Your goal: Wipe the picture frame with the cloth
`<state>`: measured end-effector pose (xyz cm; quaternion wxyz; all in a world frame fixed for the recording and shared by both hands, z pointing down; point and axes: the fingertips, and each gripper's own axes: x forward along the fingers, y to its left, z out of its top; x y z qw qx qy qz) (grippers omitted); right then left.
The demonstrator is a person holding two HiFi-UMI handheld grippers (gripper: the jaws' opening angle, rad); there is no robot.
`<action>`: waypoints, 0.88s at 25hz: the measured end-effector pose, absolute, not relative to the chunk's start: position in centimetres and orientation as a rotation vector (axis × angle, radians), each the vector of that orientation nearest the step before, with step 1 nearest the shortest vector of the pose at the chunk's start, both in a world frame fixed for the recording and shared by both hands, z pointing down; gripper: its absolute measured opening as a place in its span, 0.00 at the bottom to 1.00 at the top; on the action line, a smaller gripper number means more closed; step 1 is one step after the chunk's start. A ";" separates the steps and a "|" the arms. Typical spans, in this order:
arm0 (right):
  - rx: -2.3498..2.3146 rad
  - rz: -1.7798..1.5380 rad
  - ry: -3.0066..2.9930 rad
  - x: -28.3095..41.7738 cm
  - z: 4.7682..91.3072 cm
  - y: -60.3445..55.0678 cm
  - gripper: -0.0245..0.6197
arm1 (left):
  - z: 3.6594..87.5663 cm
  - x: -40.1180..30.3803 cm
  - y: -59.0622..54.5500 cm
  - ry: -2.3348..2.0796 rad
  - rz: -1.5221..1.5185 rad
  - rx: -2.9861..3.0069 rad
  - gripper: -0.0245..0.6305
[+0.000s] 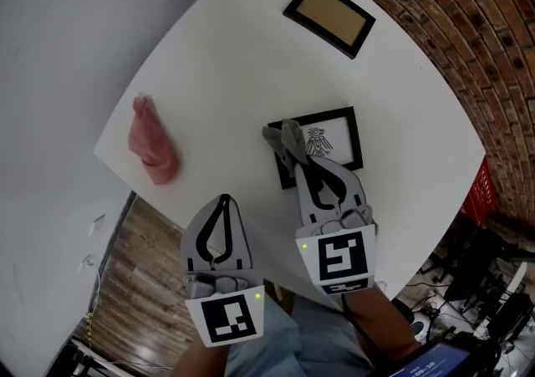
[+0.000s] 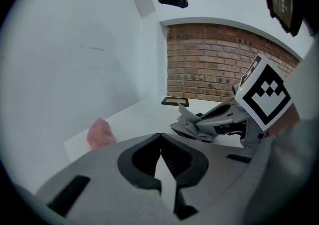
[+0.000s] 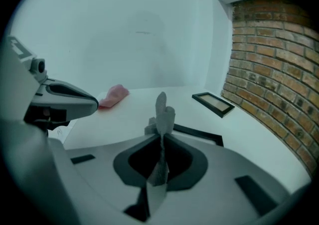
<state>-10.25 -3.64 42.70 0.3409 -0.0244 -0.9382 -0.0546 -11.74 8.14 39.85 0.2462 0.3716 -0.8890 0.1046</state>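
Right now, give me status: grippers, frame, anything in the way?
Left gripper shut, empty. Right gripper shut on cloth, at edge of frame. Pink cloth, second frame lie apart.

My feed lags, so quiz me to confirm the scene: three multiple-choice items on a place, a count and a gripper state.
1. The pink cloth lies: A on the table, apart from both picture frames; B on a frame; C off the table.
2. Count of picture frames on the table: A one; B two; C three.
3. The right gripper is: A open; B shut on the pink cloth; C shut on the grey cloth.
A, it lies alone at the left; B, one drawing, one tan; C, grey fabric between its jaws.
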 end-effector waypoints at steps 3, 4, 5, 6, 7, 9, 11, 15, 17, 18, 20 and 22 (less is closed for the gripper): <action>-0.067 -0.141 -2.429 -10.3 43.6 -3.6 0.08 | 40.4 -12.0 8.1 -2.409 0.303 1.028 0.05; -0.067 -0.137 -2.421 -10.3 43.8 -3.5 0.08 | 40.6 -12.1 8.1 -2.405 0.303 1.027 0.05; -0.067 -0.134 -2.412 -10.3 44.0 -3.4 0.08 | 40.8 -12.2 8.1 -2.402 0.299 1.024 0.05; -0.066 -0.135 -2.408 -10.3 44.2 -3.4 0.08 | 41.0 -12.2 8.1 -2.399 0.295 1.022 0.05; -0.064 -0.137 -2.408 -10.4 44.2 -3.4 0.08 | 41.2 -12.3 8.0 -2.395 0.292 1.021 0.05; -0.060 -0.139 -2.407 -10.4 44.3 -3.5 0.08 | 41.3 -12.4 7.8 -2.391 0.291 1.026 0.05; -0.056 -0.144 -2.405 -10.3 44.3 -3.6 0.08 | 41.3 -12.4 7.6 -2.386 0.301 1.041 0.05; -0.037 -0.147 -2.402 -10.0 44.3 -4.1 0.08 | 41.1 -12.5 7.2 -2.388 0.308 1.059 0.05; -0.024 -0.146 -2.397 -9.9 44.3 -4.4 0.08 | 41.1 -12.5 7.1 -2.382 0.307 1.063 0.05; -0.018 -0.145 -2.395 -9.8 44.3 -4.6 0.08 | 41.1 -12.4 7.0 -2.380 0.308 1.067 0.05; -0.006 -0.145 -2.394 -9.7 44.2 -5.0 0.08 | 41.0 -12.4 6.8 -2.377 0.308 1.079 0.05; 0.004 -0.149 -2.394 -9.5 44.2 -5.3 0.08 | 41.0 -12.3 6.5 -2.373 0.309 1.087 0.05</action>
